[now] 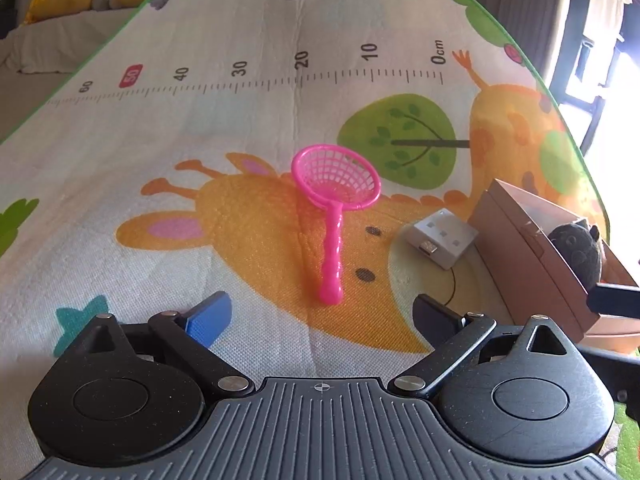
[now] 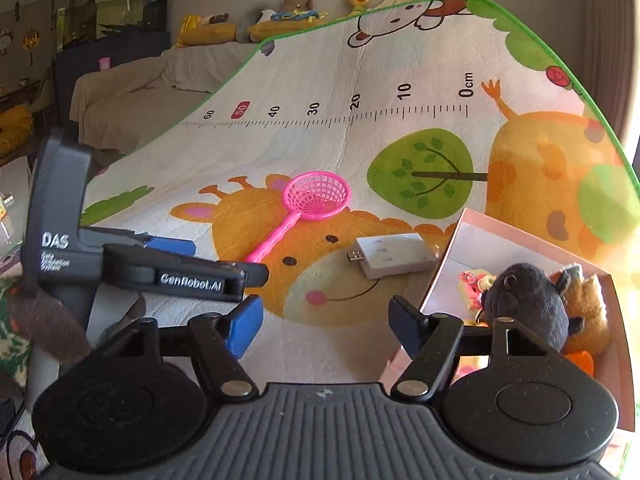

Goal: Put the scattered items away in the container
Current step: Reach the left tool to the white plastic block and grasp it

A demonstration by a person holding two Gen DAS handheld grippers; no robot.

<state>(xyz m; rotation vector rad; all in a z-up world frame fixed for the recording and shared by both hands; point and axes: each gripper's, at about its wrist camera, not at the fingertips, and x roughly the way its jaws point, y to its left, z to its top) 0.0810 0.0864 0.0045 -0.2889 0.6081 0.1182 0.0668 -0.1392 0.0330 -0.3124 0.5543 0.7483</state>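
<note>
Net (image 1: 335, 184), bright pink plastic, lies flat on the mat (image 1: 248, 128): a round hoop with a shallow moulded mesh basket and a straight ribbed handle that widens at its end. From the left wrist it sits at 12 o'clock of the left gripper (image 1: 322, 318), handle pointing back toward the camera, hoop farther away on the printed giraffe's forehead. At 2 o'clock from the handle end lies a white adapter (image 1: 442, 238), a flat rectangular block with a metal USB plug at one end, just beside the box (image 1: 532, 264) but whether they touch is unclear. The box is pinkish cardboard, open-topped, and from the right wrist it holds a dark grey plush (image 2: 528, 304), a tan plush (image 2: 588, 308) and small colourful toys (image 2: 474, 284). The left gripper's jaws stand spread wide, nothing between them, low over the mat. The right gripper (image 2: 326, 326) is likewise spread and empty, with its right finger in front of the box's near wall; the left gripper's side shows at its 9 o'clock. Net and adapter both lie outside the box.
</note>
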